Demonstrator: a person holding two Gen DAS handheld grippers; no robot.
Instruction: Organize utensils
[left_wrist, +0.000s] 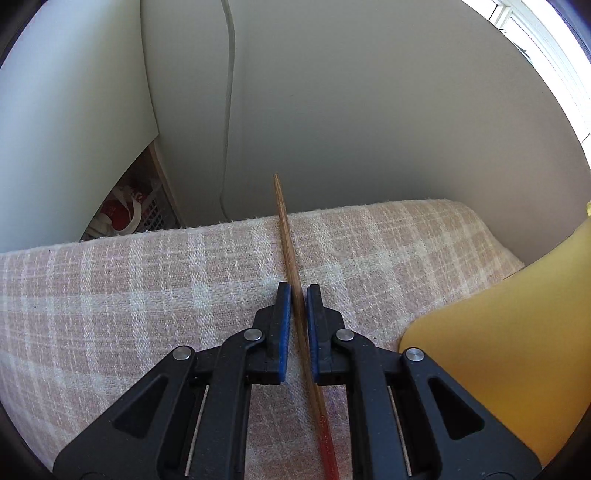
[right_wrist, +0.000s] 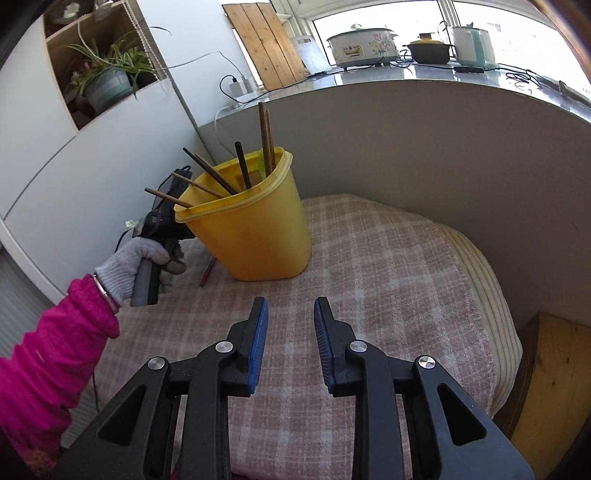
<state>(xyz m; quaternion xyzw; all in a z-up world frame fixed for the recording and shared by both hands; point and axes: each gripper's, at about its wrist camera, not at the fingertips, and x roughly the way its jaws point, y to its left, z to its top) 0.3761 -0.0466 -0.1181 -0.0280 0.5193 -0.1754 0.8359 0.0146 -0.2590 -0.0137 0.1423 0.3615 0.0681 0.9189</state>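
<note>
Magenta sleeve (right_wrist: 55, 369), grey knit glove (right_wrist: 129, 264)

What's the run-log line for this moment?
left gripper: shut on chopstick, beside yellow bin | right gripper: open, empty, over plaid cloth | bin: several chopsticks inside

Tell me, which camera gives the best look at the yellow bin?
The right wrist view: the whole bin stands on the checked cloth with chopsticks sticking out. The left wrist view catches only a plain yellow slice of its side at the right edge.
</note>
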